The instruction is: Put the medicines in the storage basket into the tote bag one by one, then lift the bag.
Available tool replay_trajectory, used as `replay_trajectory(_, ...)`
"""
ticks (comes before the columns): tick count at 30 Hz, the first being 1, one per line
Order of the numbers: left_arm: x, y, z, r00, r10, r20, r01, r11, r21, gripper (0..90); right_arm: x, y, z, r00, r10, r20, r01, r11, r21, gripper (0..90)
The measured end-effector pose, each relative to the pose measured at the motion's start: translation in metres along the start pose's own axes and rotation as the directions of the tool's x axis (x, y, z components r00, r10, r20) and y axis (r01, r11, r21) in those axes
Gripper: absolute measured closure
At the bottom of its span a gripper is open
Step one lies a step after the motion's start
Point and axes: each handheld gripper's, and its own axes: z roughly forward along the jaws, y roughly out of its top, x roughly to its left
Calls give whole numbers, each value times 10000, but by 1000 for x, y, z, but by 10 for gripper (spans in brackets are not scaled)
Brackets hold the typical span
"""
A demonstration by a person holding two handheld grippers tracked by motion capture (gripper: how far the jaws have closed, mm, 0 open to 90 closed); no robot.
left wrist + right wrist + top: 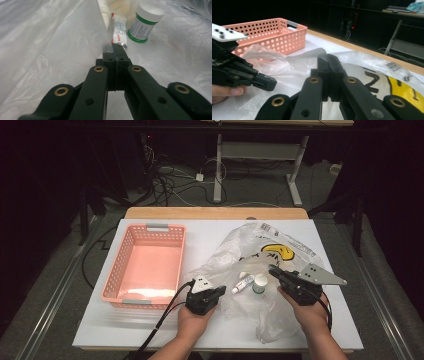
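High view showed one thin plastic bag [280, 265] spread over the right half of the counter [95, 330], with the left gripper [216, 294] and the right gripper [276, 271] each at its near edge, either side of the opening. In the left gripper view the fingers [119, 51] were pressed together on a fold of the film, which rose taut from their tips. In the right gripper view the fingers [329, 62] were likewise pinched on a pleat of the bag, the plastic lifting away toward the basket.

The step looked like opening the bag's mouth to reach what lay inside. Doing it well would mean drawing the two grips apart slowly and slightly upward, keeping only one layer in each pinch, so the film neither tears nor drags the contents along.

Counted: one pink perforated basket [145, 265], empty, at the left; one white jar with a green band [145, 22]; one small tube with red lettering [119, 30]; one more pale, slender item [103, 10] beside the tube, too cropped to identify.
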Motion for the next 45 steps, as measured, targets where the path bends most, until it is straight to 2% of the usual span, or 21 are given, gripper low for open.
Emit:
replay_trajectory(4, -4, -1, -1, 9991, 398, -140, -400, 9991, -141, 880, -4, -1, -4, 9998, 91, 180, -90, 9999, -50, 900)
replay_trajectory(13, -5, -1, -3, 9992, 369, -175, -375, 9987, -357, 880, -3, 0, -4, 9998, 39, 218, -35, 9999, -157, 900)
replay_trajectory(20, -6, 4, -7, 9973, 706, -184, -713, 9966, -414, 880, 1, 0, 0, 10000, 36, 33, -35, 10000, -82, 900)
replay_trajectory(25, -12, 11, -15, 9957, 922, -130, -929, 9932, -705, 880, 4, 1, 1, 10000, -32, 7, 32, 9999, -155, 900)
replay_trajectory(28, -15, 19, -21, 9942, 1064, -124, -1071, 9904, -879, 880, 4, 2, 2, 10000, -44, 45, 45, 9998, -174, 900)
replay_trajectory(33, -18, 36, -30, 9918, 1249, -263, -1273, 9832, -1307, 880, 2, 9, 0, 9998, 143, 108, -138, 9987, -491, 900)
replay_trajectory(36, -19, 51, -36, 9869, 1538, -486, -1594, 9756, -1508, 880, -2, 14, 1, 9995, 309, 118, -299, 9969, -733, 900)
replay_trajectory(37, -19, 56, -38, 9860, 1572, -551, -1641, 9736, -1584, 880, -3, 16, 1, 9995, 245, 176, -231, 9968, -764, 900)
replay_trajectory(39, -17, 66, -40, 9851, 1603, -630, -1690, 9702, -1738, 880, -6, 20, 1, 9987, 446, 263, -420, 9948, -925, 900)
replay_trajectory(45, -14, 95, -43, 9786, 1853, -897, -2004, 9571, -2091, 880, -17, 30, 0, 9956, 686, 640, -595, 9891, -1347, 900)
